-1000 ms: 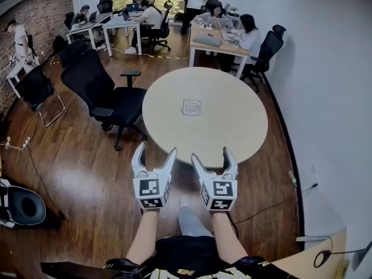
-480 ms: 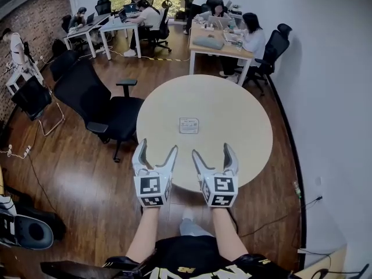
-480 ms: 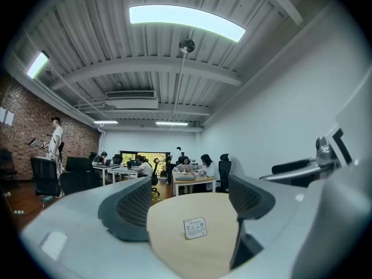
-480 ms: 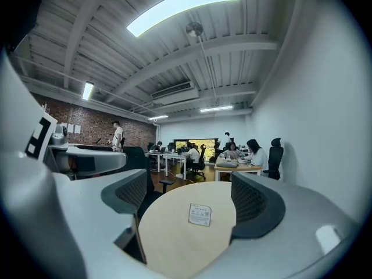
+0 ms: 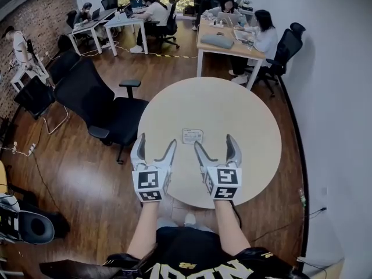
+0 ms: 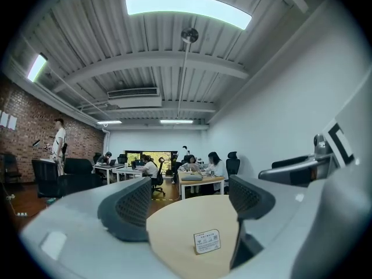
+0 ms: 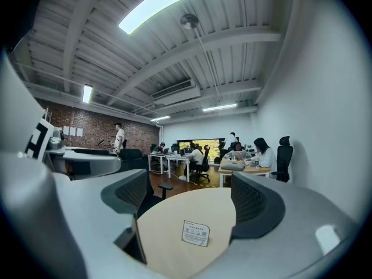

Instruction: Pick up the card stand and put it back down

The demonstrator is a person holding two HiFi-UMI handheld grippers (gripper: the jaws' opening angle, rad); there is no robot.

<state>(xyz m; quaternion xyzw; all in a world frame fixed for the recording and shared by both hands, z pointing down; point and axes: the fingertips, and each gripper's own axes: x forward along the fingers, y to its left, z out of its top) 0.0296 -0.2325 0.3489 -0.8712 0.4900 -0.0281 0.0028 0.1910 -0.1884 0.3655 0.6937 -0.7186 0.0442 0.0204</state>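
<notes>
**Both grippers empty, card stand on table**

Left gripper and right gripper hover side by side over the near edge of the round table. Both have jaws wide with nothing held. The card stand stands just beyond, between them. Black chair at the table's left.

round table, black office chair, far desks
</notes>
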